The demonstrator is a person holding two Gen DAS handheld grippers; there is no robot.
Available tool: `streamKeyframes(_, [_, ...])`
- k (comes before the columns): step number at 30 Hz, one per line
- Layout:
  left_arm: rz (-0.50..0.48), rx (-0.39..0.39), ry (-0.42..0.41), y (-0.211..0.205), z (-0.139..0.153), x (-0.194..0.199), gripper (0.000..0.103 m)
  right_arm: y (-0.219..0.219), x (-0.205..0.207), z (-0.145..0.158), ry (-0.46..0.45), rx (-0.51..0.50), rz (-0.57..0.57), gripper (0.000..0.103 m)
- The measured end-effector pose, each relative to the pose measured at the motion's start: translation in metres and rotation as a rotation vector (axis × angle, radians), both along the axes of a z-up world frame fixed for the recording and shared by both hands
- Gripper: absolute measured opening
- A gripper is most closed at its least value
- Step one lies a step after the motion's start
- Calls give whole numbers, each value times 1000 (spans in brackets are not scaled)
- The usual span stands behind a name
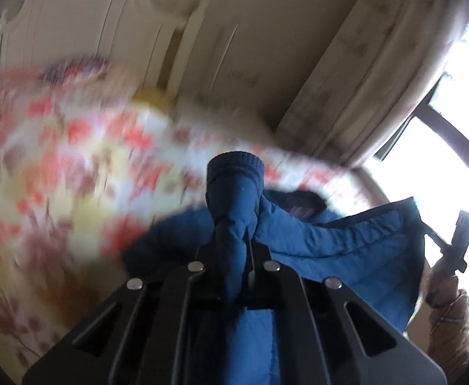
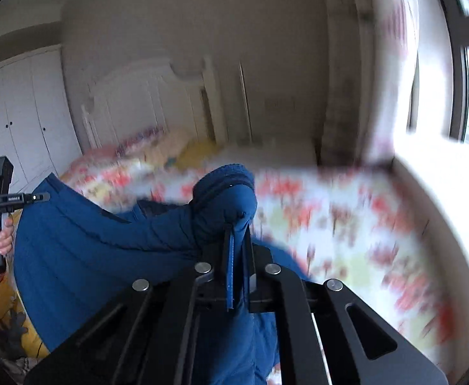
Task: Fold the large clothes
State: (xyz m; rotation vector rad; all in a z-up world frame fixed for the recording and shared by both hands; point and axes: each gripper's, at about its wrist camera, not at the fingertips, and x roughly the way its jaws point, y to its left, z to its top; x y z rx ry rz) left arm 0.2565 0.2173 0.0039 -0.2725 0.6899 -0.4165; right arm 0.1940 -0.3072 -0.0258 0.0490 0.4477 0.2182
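Blue quilted jacket (image 1: 356, 243), stitched in padded bands, with ribbed knit cuffs, hangs lifted above the floral bedspread (image 1: 74, 166), spread between the two tools. Left gripper (image 1: 234, 240) is clamped on one sleeve just below its cuff (image 1: 236, 163). Right gripper (image 2: 237, 243) is clamped on the other sleeve, its cuff (image 2: 225, 176) bunched above the jaws.
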Motion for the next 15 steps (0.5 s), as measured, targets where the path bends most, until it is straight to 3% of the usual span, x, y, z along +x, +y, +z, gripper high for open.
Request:
streamKeyframes(3, [55, 6, -12, -1, 33, 29, 6, 0, 26, 36, -37, -5, -65, 5])
streamKeyframes(6, [136, 106, 58, -14, 25, 83, 7, -4, 79, 33, 57, -10, -141, 5])
streamKeyframes(8, [162, 136, 133, -20, -2, 108, 7, -4, 122, -6, 195, -27, -190, 5])
streamKeyframes(10, [184, 171, 222, -27, -52, 128, 8, 1, 147, -53, 312, -72, -223, 5])
streamKeyframes(12, [199, 243, 279, -35, -100, 133, 18, 1, 159, -102, 427, -91, -235, 5])
streamKeyframes(13, [198, 241, 286, -35, -113, 132, 23, -1, 158, -114, 439, -51, -223, 5])
streamKeyframes(15, [213, 190, 267, -24, -114, 129, 28, -7, 153, -111, 420, -29, -238, 6])
